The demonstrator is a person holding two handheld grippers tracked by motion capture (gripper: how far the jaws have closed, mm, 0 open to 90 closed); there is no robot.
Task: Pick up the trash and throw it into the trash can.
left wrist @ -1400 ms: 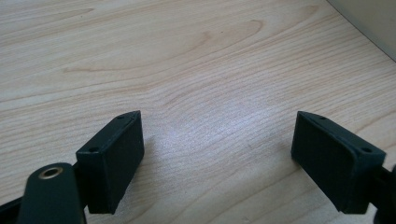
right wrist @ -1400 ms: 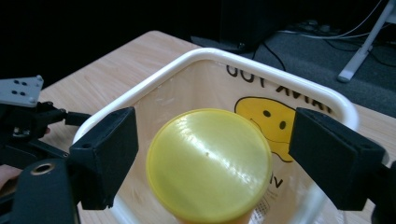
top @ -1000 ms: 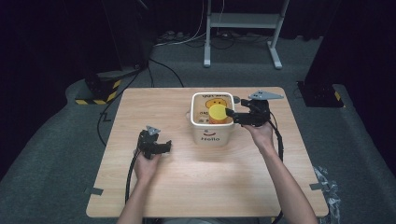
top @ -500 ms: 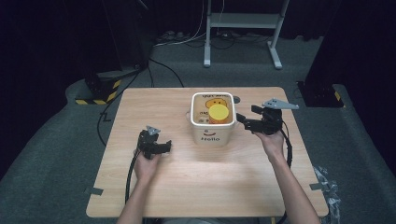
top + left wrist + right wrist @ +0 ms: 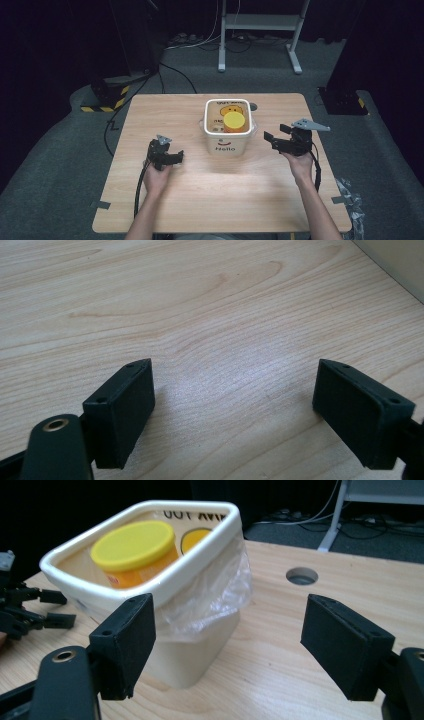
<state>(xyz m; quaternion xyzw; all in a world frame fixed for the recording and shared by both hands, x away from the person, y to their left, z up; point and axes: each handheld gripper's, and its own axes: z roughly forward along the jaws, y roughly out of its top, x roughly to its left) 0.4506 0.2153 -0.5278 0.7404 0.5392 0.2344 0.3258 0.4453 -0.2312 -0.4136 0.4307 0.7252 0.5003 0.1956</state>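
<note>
A white bucket (image 5: 225, 145) printed "Hello" stands at the table's middle, with a clear plastic liner (image 5: 215, 600) spilling over its rim. Inside it stands an orange jar with a yellow lid (image 5: 234, 121), upright. My right gripper (image 5: 268, 140) hovers to the right of the bucket and points at it. Its jaws have just been closing, but they still stand apart with nothing between them (image 5: 227, 645). My left gripper (image 5: 178, 156) rests low over bare wood to the left of the bucket, open and empty (image 5: 232, 405).
A round hole (image 5: 252, 106) in the wooden table (image 5: 225, 200) lies just behind the bucket's right side. Cables trail from both grippers toward the near edge. Around the table is dark floor, with a metal stand (image 5: 260, 30) behind.
My right gripper has pulled back to the right from the bucket's rim and dropped a little. The jar stays in the bucket. The left gripper has kept still.
</note>
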